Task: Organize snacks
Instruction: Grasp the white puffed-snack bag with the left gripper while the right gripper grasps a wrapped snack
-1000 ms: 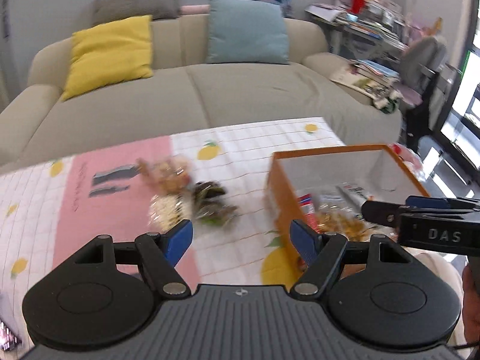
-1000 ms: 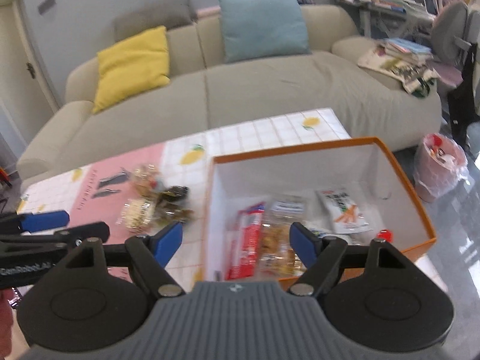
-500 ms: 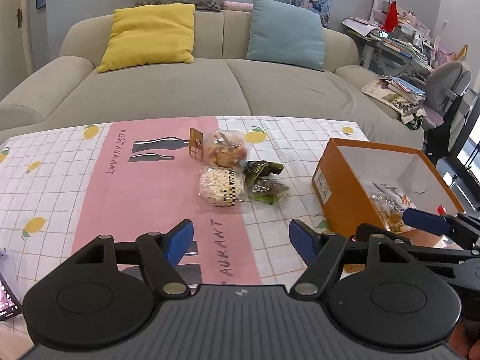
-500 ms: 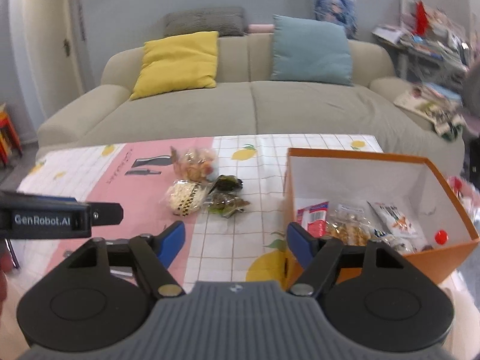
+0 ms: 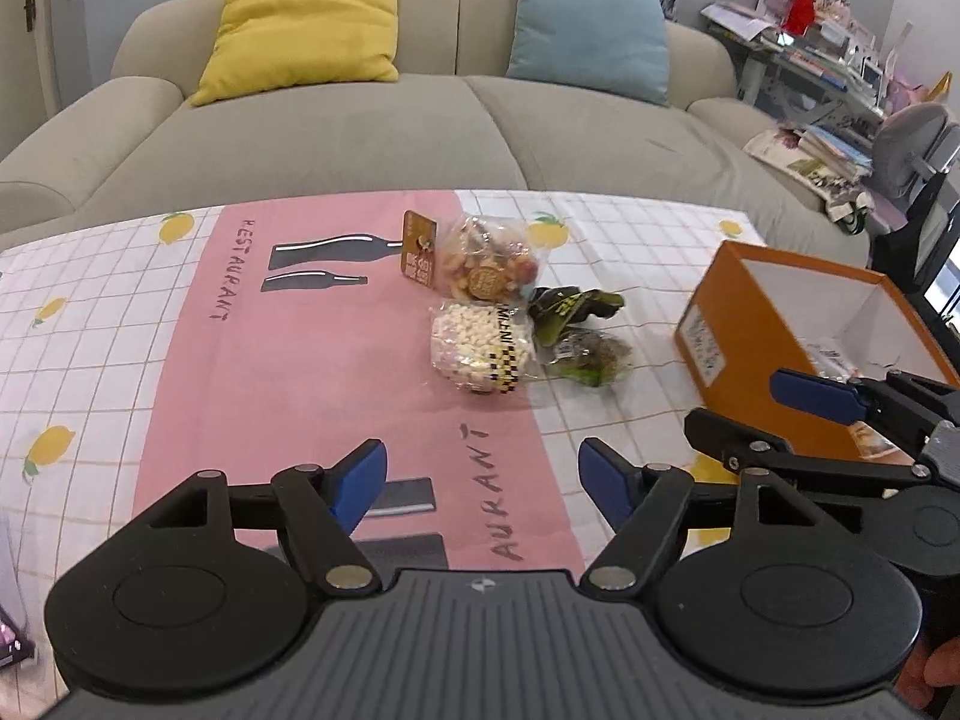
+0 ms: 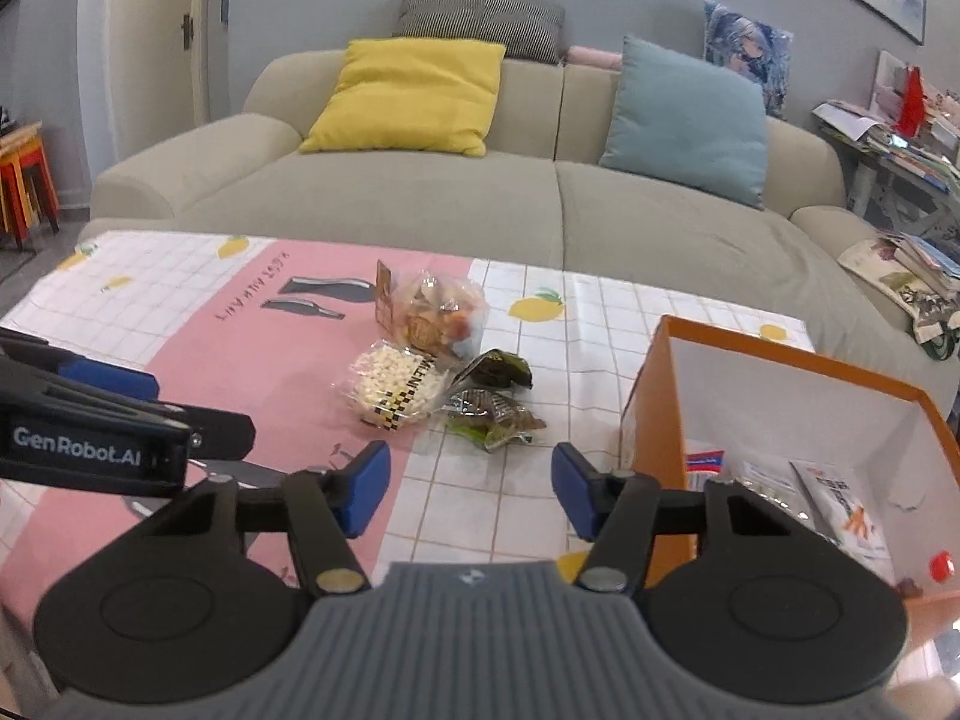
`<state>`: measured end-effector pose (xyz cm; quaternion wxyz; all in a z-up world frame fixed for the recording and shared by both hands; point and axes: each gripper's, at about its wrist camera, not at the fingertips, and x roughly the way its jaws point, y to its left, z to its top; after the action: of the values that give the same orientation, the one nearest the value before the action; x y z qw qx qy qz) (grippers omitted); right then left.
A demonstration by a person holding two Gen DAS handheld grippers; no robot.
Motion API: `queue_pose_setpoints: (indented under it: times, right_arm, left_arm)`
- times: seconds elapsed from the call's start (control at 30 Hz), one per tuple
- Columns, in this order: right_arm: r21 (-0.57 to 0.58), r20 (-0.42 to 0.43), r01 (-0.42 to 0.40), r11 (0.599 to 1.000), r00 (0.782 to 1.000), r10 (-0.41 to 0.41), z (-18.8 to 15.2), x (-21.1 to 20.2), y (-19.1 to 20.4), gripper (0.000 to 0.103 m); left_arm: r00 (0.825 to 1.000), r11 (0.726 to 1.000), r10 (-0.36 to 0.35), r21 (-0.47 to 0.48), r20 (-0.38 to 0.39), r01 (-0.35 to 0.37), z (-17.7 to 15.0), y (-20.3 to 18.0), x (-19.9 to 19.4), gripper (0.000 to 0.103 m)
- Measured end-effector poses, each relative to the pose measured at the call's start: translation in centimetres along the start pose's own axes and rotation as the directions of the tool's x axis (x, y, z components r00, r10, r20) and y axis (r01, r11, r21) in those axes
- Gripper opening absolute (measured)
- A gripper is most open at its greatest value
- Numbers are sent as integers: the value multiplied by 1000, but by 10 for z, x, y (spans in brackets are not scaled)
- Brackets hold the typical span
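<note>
Several snack packs lie grouped mid-table: a clear bag of mixed snacks (image 5: 489, 264) (image 6: 441, 312) with an orange tag, a clear pack of white puffs (image 5: 480, 348) (image 6: 396, 384), and two dark green packs (image 5: 573, 306) (image 5: 591, 357) (image 6: 495, 369) (image 6: 492, 417). An orange box (image 5: 735, 324) (image 6: 651, 402) at the right holds several snack packs (image 6: 840, 504). My left gripper (image 5: 480, 480) is open and empty, short of the pile. My right gripper (image 6: 471, 489) is open and empty, just before the green packs.
The table carries a pink, white-checked cloth (image 5: 288, 360) with lemon prints. A beige sofa (image 5: 420, 132) with yellow and blue cushions stands behind it. A cluttered desk and grey chair (image 5: 912, 138) are at the right. Red stools (image 6: 24, 180) are at the far left.
Both grippers swung left from the orange box toward the snack pile, which now sits ahead of them. Both stayed open and empty.
</note>
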<state>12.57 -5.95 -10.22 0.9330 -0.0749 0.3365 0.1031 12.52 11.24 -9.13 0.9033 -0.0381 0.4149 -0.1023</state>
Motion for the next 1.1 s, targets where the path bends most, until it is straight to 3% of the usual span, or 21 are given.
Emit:
queue_pose_setpoints:
  times: [0.17,0.37,0.6,0.9,1.03,1.1]
  right_arm:
    - [-8,-51,20,1000,999,-20,10,42,-2,56]
    - [-61,-100,78,995,991,-84,17,94,-3,56]
    - [-71,-103,146,987,983,-152,18,131,-2,56]
    - [-155,-66,139,978,986,-151,14,156,4,56]
    - [-125,-73,81,989,993,-91,12,162,-1,49]
    - [-140,-66,98,985,992,-108,11,163,0,47]
  left_arm:
    - [999,1000,18,8,-32,-18,16,8,29,89]
    - [997,998,-15,-66,-77,10,42,19,71,90]
    - [989,1000,-17,-25,-148,14,57,12,120,90]
    - [972,998,-45,-62,-231,32,68,15,167,90]
    - [969,997,-43,-67,-245,27,69,14,178,97]
    - [969,997,-39,-76,-244,21,70,13,182,97]
